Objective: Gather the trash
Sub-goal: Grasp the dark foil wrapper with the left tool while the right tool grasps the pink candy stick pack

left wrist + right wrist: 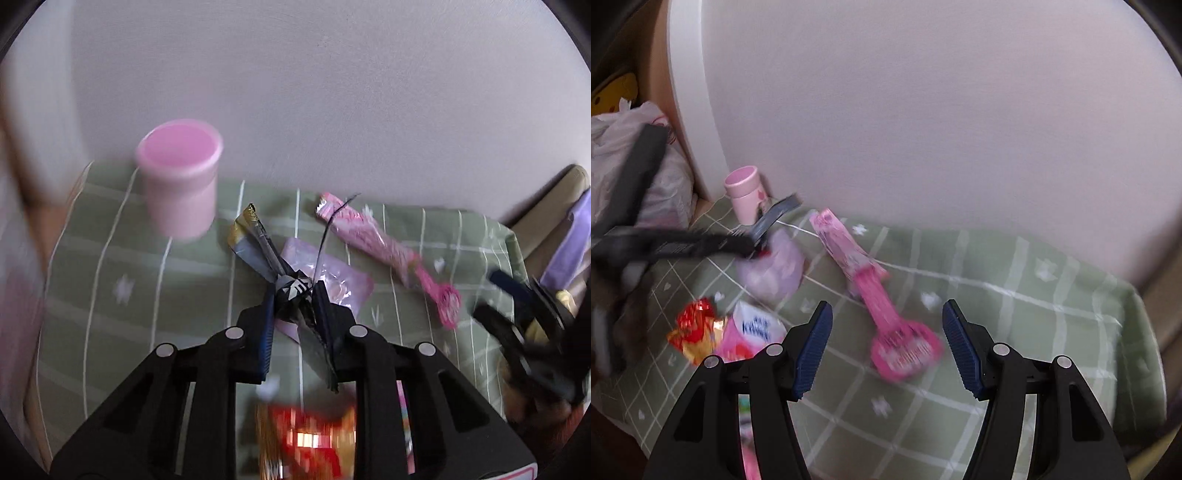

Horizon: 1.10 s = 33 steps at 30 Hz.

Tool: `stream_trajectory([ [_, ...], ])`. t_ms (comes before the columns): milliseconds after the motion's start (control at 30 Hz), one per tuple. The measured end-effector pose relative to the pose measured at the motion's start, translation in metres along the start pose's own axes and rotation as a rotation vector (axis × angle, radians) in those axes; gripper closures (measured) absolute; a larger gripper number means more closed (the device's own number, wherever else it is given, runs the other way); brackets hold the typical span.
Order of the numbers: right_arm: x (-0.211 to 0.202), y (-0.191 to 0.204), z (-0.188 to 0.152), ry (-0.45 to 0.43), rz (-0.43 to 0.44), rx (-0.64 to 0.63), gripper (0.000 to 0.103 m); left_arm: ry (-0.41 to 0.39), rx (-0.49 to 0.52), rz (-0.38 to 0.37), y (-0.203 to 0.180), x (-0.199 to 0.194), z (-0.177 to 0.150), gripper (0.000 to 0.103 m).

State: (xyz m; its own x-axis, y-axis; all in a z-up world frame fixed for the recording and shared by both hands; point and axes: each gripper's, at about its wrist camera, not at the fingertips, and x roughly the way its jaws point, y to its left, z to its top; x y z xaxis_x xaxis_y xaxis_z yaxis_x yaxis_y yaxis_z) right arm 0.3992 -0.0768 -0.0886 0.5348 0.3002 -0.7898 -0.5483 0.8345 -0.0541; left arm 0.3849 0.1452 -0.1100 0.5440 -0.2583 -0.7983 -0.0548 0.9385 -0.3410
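Glossy foil wrapper (255, 240), matt pink plastic cup (181, 181), soft checked green cloth (110, 295).

Around the one pink cup (744, 197) on the checked cloth (1015, 332): one grey-gold wrapper (255, 240), one lilac pouch (775, 269), one pink packaged brush (871, 291), one red-gold wrapper (696, 328), one pink-white packet (753, 332). Left of the cup, one white plastic bag (613, 147).

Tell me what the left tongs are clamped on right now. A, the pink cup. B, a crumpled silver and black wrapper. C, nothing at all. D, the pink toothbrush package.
B: in the left wrist view the left tongs are shut on the silver and black wrapper, while the pink cup and the pink toothbrush package lie apart on the green checked cloth.
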Motion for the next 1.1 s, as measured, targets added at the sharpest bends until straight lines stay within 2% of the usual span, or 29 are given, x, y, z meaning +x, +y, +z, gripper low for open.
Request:
stream_trajectory([
  [133,0.035,0.02,0.021,0.052,0.038,-0.095,0.048,0.03,0.036,0.044,-0.007,-0.009,-0.021,0.083],
  [200,0.056,0.026,0.027,0.088,0.037,-0.145,0.053,0.028,0.045,0.059,-0.008,-0.013,-0.028,0.082],
  [267,0.072,0.027,0.031,0.118,0.031,-0.17,0.054,0.03,0.04,0.046,-0.007,-0.015,-0.031,0.082],
  [400,0.093,0.026,0.036,0.157,0.054,-0.182,0.059,0.009,0.047,0.06,-0.004,-0.021,-0.031,0.08],
  [467,0.092,0.024,0.038,0.167,0.078,-0.171,0.068,0.0,0.04,0.059,-0.002,-0.025,-0.032,0.079],
  [533,0.088,0.023,0.037,0.166,0.095,-0.158,0.079,-0.007,0.037,0.061,0.0,-0.029,-0.036,0.079],
  [633,0.075,0.023,0.033,0.153,0.105,-0.13,0.085,-0.015,0.036,0.062,0.001,-0.034,-0.04,0.077],
  [933,0.015,0.008,0.008,0.079,0.101,0.029,0.087,-0.029,0.056,0.036,-0.006,-0.045,-0.045,0.075],
  [1000,-0.004,0.003,0.001,0.058,0.086,0.056,0.087,-0.037,0.061,-0.016,-0.008,-0.05,-0.046,0.074],
  [1067,-0.016,-0.002,-0.005,0.048,0.068,0.07,0.087,-0.051,0.06,-0.116,-0.007,-0.057,-0.045,0.061],
  [1100,-0.024,-0.004,-0.01,0.04,0.06,0.082,0.087,-0.063,0.058,-0.16,-0.006,-0.062,-0.046,0.059],
])
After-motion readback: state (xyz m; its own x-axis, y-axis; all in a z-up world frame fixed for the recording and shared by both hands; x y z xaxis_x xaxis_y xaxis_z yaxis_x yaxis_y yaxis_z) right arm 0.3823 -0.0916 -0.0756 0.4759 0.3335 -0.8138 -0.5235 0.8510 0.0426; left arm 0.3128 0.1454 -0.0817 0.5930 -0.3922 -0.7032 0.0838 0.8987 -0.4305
